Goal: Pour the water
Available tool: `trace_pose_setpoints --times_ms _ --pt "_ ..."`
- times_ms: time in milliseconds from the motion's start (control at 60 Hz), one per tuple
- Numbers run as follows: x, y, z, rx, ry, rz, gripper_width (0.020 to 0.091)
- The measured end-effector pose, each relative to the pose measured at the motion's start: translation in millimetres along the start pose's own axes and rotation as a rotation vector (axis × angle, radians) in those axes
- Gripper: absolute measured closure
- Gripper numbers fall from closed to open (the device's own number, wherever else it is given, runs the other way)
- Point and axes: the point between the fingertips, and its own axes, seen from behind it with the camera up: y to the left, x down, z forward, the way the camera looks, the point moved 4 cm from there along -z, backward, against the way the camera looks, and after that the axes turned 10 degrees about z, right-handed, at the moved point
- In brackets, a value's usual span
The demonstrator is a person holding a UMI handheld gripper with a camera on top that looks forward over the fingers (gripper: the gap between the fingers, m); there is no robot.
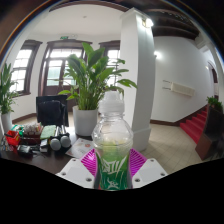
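Observation:
A clear plastic bottle [111, 145] with a green label and a white cap stands upright between my fingers. My gripper [112, 165] is shut on the bottle, and both magenta pads [90, 160] press against its sides near the label. The bottle hides the space just ahead of the fingers. No cup or other vessel for the water shows.
Beyond the bottle a large leafy plant in a white pot [87, 118] stands on the dark table [45, 160]. Small objects [25, 135] and a dark chair [52, 108] lie to the left. A white pillar [138, 70] and red stairs [195, 122] are to the right.

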Motion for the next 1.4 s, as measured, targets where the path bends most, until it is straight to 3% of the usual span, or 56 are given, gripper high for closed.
trace_pose_setpoints --times_ms 100,133,317,500,600,667,917,983,1400 --pt "26.8 -5.1 9.5 -0.006 0.022 0.032 0.0713" --pt "22.3 -5.2 7.7 -0.017 -0.027 0.057 0.0725" --pt "25.2 -7.5 2.0 -0.044 -0.050 0.113 0.0698" --pt "28.1 -5.0 -2.3 -0.043 -0.024 0.089 0.0564" --pt "29.5 -2.8 -16.3 -0.052 0.002 0.084 0.0371" --pt "27.3 -1.3 -32.5 -0.062 0.004 0.074 0.0319" --pt "30.6 15.5 -133.7 -0.082 0.026 0.000 0.0320" --pt "20.4 31.2 -167.3 -0.121 0.000 0.000 0.0321" --pt "12.6 149.7 -298.8 -0.391 0.013 0.004 0.0317"
